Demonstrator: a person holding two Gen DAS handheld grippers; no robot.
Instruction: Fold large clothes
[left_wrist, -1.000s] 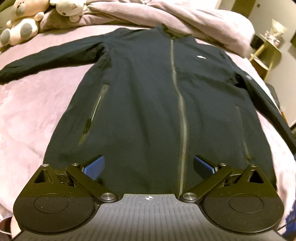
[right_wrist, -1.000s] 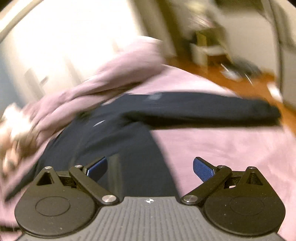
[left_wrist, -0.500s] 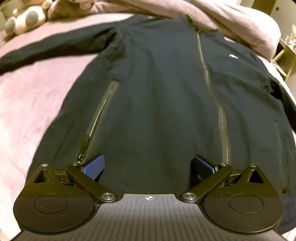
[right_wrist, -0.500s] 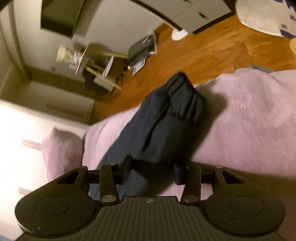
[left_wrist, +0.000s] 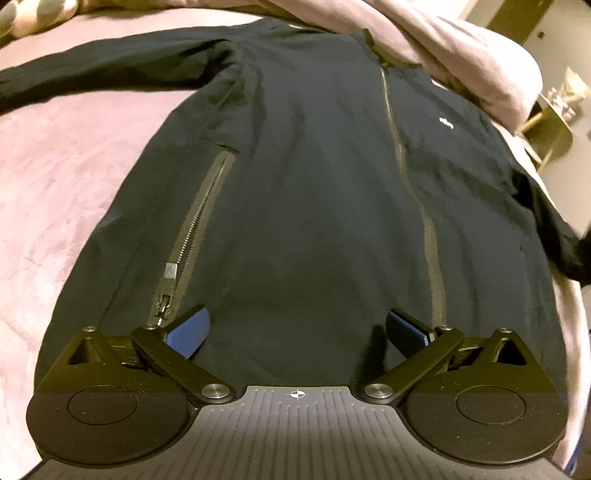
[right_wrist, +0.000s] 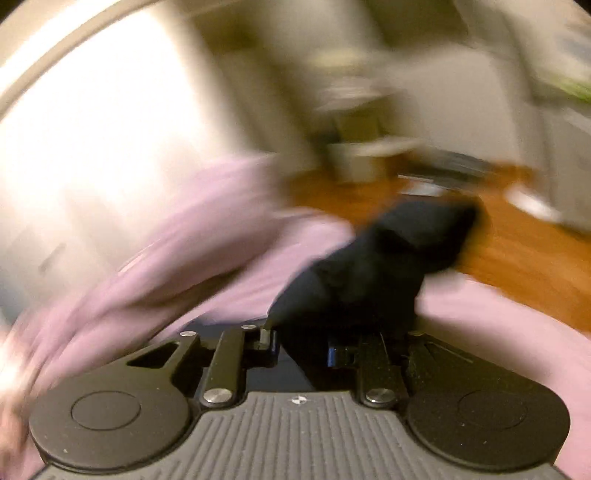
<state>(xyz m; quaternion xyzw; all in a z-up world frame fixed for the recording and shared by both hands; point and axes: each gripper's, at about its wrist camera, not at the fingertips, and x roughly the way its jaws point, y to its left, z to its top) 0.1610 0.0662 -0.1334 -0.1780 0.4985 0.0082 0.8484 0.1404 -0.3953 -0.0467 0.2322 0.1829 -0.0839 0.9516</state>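
Observation:
A large black zip-up jacket (left_wrist: 314, 192) lies face up and spread flat on a pink bed, collar far, hem near. My left gripper (left_wrist: 297, 328) is open and empty, low over the hem, between the left pocket zipper (left_wrist: 199, 221) and the centre zipper (left_wrist: 428, 236). In the blurred right wrist view, my right gripper (right_wrist: 303, 349) is shut on the jacket's right sleeve (right_wrist: 373, 269), with the cuff end bunched and sticking out ahead of the fingers. That sleeve also shows at the right edge of the left wrist view (left_wrist: 565, 243).
A rumpled pink duvet (left_wrist: 461, 48) lies past the collar. The pink bed cover (left_wrist: 74, 177) spreads to the left, under the left sleeve (left_wrist: 103, 70). A small side table (left_wrist: 550, 125) stands right of the bed. Wooden floor (right_wrist: 517, 251) lies beyond the bed edge.
My right gripper closed on the right sleeve near the cuff and is swinging fast with it. My left gripper moved forward and lower over the hem, staying open.

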